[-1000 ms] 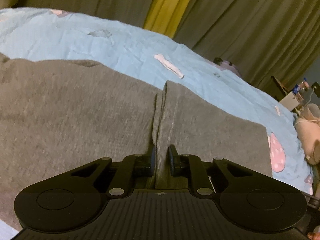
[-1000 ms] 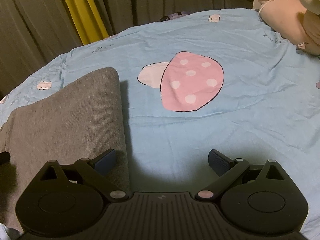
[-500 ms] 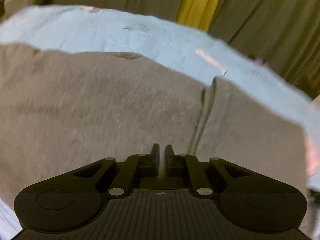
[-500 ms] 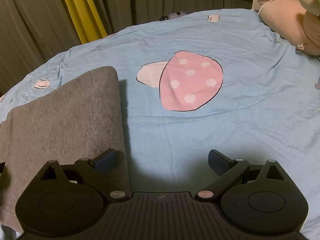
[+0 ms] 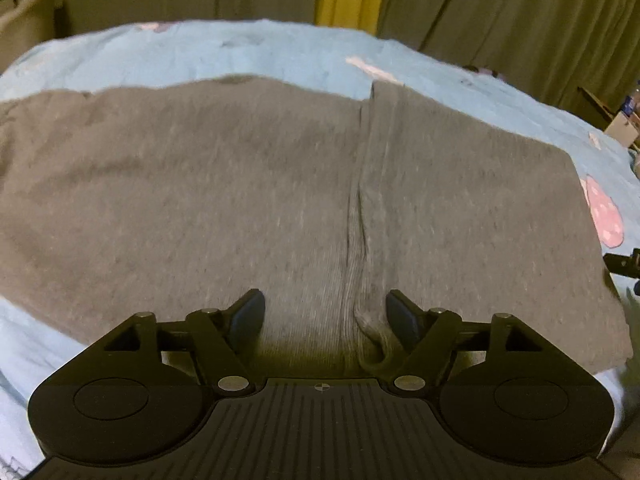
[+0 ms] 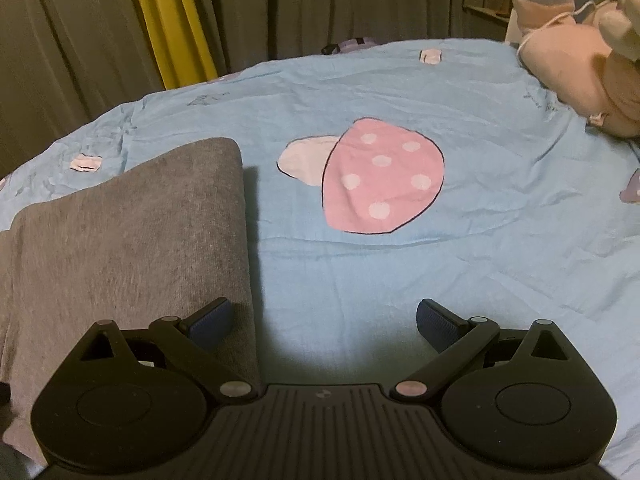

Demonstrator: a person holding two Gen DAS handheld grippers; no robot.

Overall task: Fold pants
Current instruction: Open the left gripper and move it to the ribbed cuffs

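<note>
The grey pants (image 5: 200,184) lie folded flat on the light blue bedsheet (image 5: 280,56), with a fold edge (image 5: 360,200) running away from me. My left gripper (image 5: 324,312) is open over the near edge of the pants, its fingers on either side of that fold edge. In the right wrist view the right end of the pants (image 6: 132,232) lies at the left. My right gripper (image 6: 324,320) is open and empty; its left finger (image 6: 212,318) is over the pants' right edge and its right finger over bare sheet.
A pink mushroom print (image 6: 380,180) marks the sheet (image 6: 480,280) ahead of the right gripper. Plush toys (image 6: 580,68) lie at the far right of the bed. Grey and yellow curtains (image 6: 172,20) hang behind the bed.
My left gripper was shut on the pants' fold edge and has opened, letting the cloth go. The view swung left over the pants. The right gripper has barely moved.
</note>
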